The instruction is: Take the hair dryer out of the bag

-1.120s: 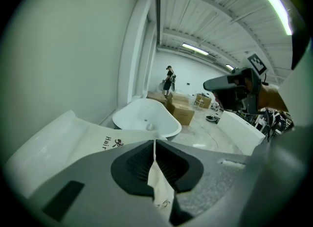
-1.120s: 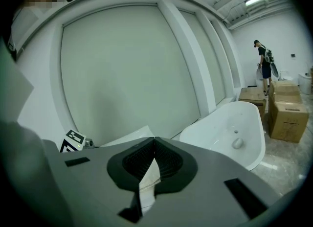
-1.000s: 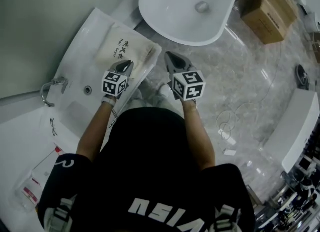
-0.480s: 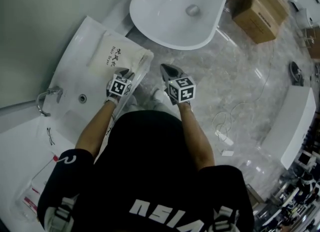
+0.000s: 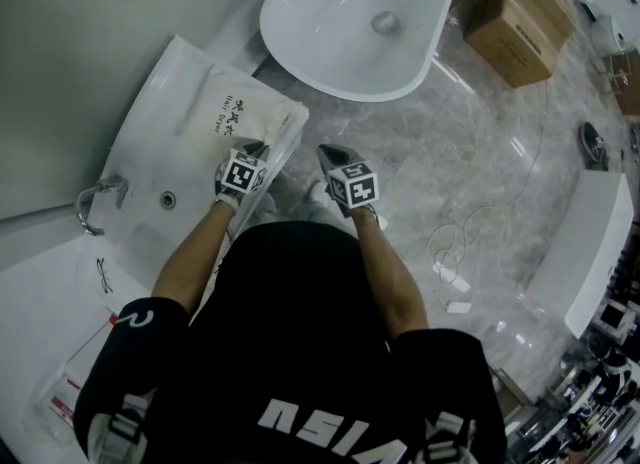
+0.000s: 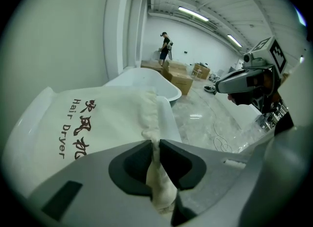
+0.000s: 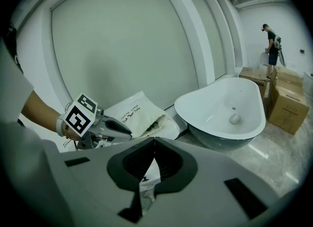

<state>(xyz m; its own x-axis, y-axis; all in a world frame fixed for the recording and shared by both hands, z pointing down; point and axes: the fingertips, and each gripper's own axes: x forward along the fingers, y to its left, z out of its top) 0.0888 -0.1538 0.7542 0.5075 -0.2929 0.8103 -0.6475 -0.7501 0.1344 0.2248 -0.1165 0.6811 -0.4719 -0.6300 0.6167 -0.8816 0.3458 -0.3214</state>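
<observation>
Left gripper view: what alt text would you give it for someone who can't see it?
The left tool, its jaws just having closed further, pinches the gathered edge of a cream cloth bag printed "Hair Dryer" that lies on a white surface. A white bathtub stands behind it, and the right tool shows at the right.

A white basin unit (image 5: 140, 152) stands at the left, with a chrome tap (image 5: 97, 195) at its left edge and a round drain hole (image 5: 168, 199) beside the tap. A cream cloth bag (image 5: 228, 110) printed "Hair Dryer" lies on its far right part, mouth toward the right edge. To the right is a grey marble floor (image 5: 480, 162). On it stand a white oval tub (image 5: 345, 22) at the far side and cardboard boxes (image 5: 520, 17) further right, with a loose white cable (image 5: 455, 242) nearer.
</observation>
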